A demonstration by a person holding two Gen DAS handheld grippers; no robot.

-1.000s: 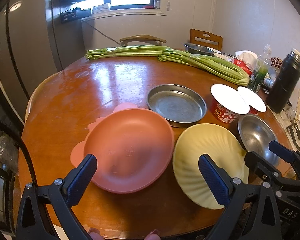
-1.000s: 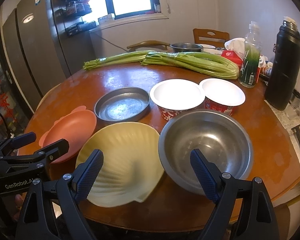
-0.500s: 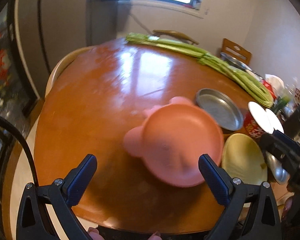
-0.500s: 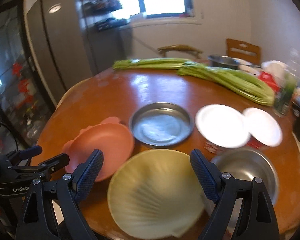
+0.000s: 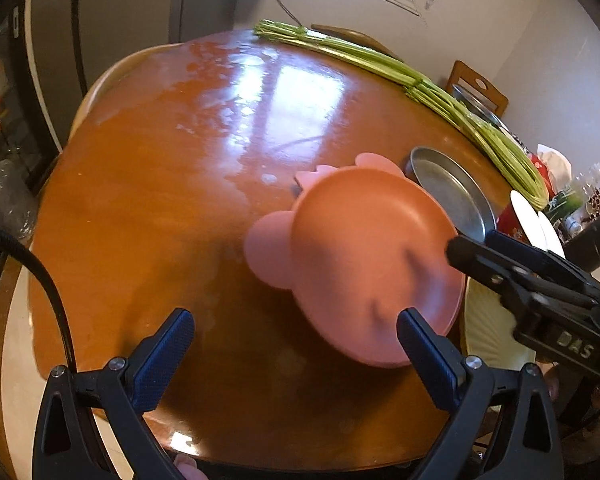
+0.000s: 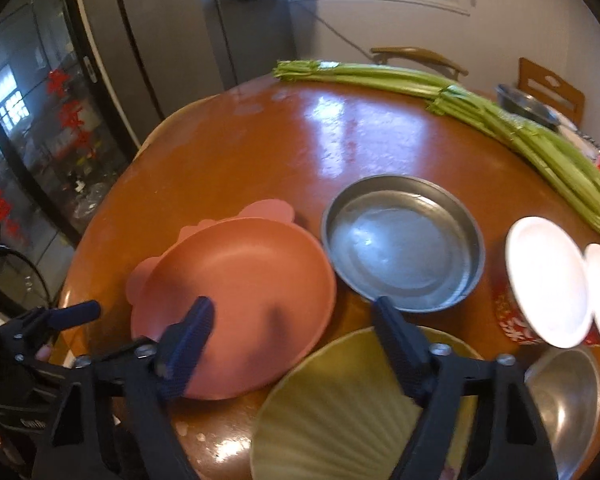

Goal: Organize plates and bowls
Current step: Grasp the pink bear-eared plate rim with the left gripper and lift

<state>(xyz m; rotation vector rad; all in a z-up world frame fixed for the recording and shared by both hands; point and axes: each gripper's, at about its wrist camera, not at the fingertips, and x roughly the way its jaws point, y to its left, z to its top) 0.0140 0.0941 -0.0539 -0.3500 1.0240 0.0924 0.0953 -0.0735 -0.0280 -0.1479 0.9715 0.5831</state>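
Right tongs (image 6: 288, 340): apart, just been closing, over the near rims of both plates, gripping nothing.
Left tongs (image 5: 296, 344): apart, empty.
Yellow shell plate (image 6: 340, 408): nearest tabletop (image 6: 260, 152) edge.
Pink plate (image 6: 240, 292): left, beside it.
Steel dish (image 6: 404, 244): farther right.

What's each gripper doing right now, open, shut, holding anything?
Left gripper: open, holding nothing, above the table beside the pink plate.
Right gripper: open, jaws have just been closing, nothing gripped, over the pink plate and yellow plate.
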